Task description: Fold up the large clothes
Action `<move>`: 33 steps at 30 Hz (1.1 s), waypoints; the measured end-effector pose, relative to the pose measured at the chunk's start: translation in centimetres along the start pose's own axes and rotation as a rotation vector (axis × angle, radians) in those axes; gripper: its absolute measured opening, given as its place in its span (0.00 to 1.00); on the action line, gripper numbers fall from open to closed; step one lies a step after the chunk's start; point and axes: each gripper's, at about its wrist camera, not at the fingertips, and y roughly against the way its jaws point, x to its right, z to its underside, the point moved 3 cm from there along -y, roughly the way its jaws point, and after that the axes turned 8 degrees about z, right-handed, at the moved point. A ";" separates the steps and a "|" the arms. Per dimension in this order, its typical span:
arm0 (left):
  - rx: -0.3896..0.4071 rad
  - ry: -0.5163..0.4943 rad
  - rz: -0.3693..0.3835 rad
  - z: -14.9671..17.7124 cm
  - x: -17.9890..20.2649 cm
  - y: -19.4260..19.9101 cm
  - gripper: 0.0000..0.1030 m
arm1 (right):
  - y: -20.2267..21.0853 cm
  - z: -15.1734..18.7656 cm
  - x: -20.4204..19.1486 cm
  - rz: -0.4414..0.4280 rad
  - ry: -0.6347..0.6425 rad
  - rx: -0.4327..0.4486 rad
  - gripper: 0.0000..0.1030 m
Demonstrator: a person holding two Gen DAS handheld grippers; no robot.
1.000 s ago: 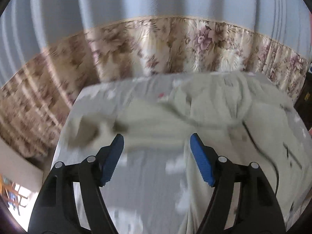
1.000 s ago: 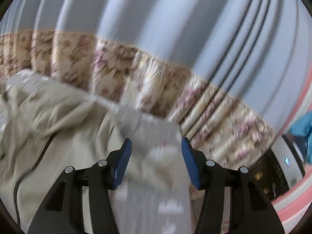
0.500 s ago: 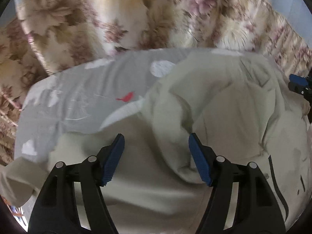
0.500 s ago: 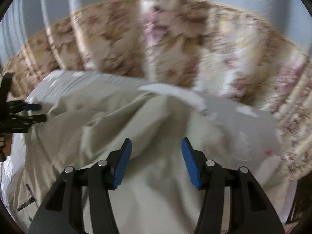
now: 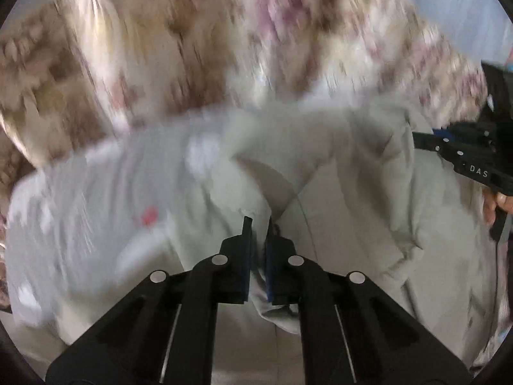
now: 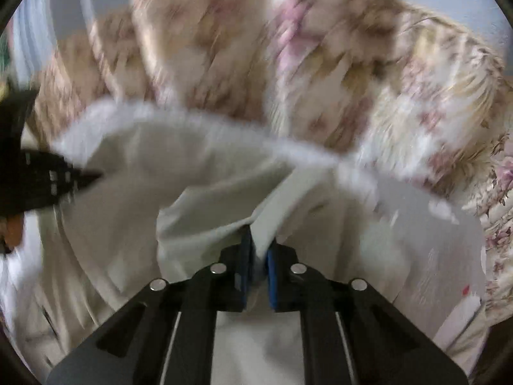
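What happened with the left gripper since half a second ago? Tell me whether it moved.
Yes. The left gripper pushed forward over the grey sheet, whose red mark now sits closer, and closed on a fold of the beige garment.

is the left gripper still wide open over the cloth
No, the left gripper has its blue fingers closed, pinching a fold of the beige garment.
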 end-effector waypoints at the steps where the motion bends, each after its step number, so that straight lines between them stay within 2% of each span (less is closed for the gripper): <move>1: 0.032 0.027 0.004 -1.8 -0.6 0.2 0.05 | -0.3 -1.2 0.9 -0.014 -0.044 0.014 0.08; 3: 0.078 0.091 -0.009 -5.2 -2.2 -0.2 0.05 | -1.6 -3.9 3.3 -0.060 -0.176 0.035 0.08; 5: 0.107 0.127 -0.076 -8.2 -3.8 -1.4 0.05 | -3.8 -5.7 5.7 -0.076 -0.289 0.022 0.08; 6: 0.090 0.143 -0.114 -9.8 -5.2 -2.8 0.06 | -4.8 -6.1 6.5 -0.093 -0.334 0.003 0.08; 7: 0.081 0.159 -0.135 -10.6 -6.0 -3.5 0.12 | -6.5 -6.3 7.6 -0.133 -0.388 -0.041 0.11; 8: 0.066 0.175 -0.164 -11.3 -7.0 -4.3 0.23 | -7.4 -6.2 8.1 -0.147 -0.417 -0.082 0.14; 9: 0.042 0.194 -0.208 -11.8 -8.3 -5.2 0.30 | -8.1 -6.0 8.8 -0.161 -0.445 -0.123 0.17; 11: 0.016 0.218 -0.257 -11.8 -9.9 -5.7 0.66 | -8.3 -5.0 9.9 -0.207 -0.505 -0.186 0.40; 12: -0.022 0.224 -0.265 -11.2 -10.7 -5.8 0.75 | -7.6 -4.5 10.3 -0.241 -0.526 -0.189 0.45; 13: -0.042 0.216 -0.266 -10.6 -10.9 -5.6 0.83 | -6.9 -4.1 10.8 -0.280 -0.544 -0.189 0.55; 14: -0.050 0.199 -0.268 -10.0 -11.1 -5.2 0.84 | -5.3 -3.6 12.0 -0.291 -0.578 -0.177 0.69; 16: -0.065 0.164 -0.294 -8.6 -11.2 -3.7 0.87 | -2.5 -2.7 14.1 -0.270 -0.640 -0.144 0.82; 18: -0.077 0.142 -0.295 -7.1 -11.5 -1.8 0.91 | -0.1 -1.7 15.6 -0.246 -0.669 -0.132 0.82; 19: -0.085 0.135 -0.281 -6.4 -11.4 -1.0 0.95 | 1.3 -0.9 16.0 -0.178 -0.660 -0.123 0.82; 22: -0.144 0.127 -0.201 -3.5 -11.0 1.0 0.97 | 3.8 1.6 15.4 -0.056 -0.547 -0.126 0.83; 24: -0.123 0.116 -0.200 -1.6 -10.8 2.9 0.97 | 4.9 3.3 14.6 -0.011 -0.497 -0.121 0.83; 25: -0.111 0.132 -0.172 -0.8 -10.9 3.8 0.97 | 5.5 4.4 14.0 0.016 -0.467 -0.125 0.83; 27: -0.104 0.226 -0.009 0.8 -11.9 5.0 0.97 | 5.5 6.1 13.4 0.030 -0.445 -0.143 0.83; 28: -0.090 0.281 0.050 1.5 -12.5 5.5 0.97 | 5.4 7.1 13.3 0.035 -0.442 -0.149 0.83; 29: -0.070 0.325 0.058 2.2 -13.1 6.1 0.97 | 5.5 7.5 13.0 0.036 -0.436 -0.151 0.83; 31: -0.027 0.370 -0.046 4.0 -14.2 7.4 0.97 | 6.4 8.4 11.9 0.036 -0.395 -0.134 0.83; 33: 0.000 0.373 -0.112 6.0 -14.2 8.6 0.97 | 7.4 9.3 10.7 0.072 -0.340 -0.110 0.83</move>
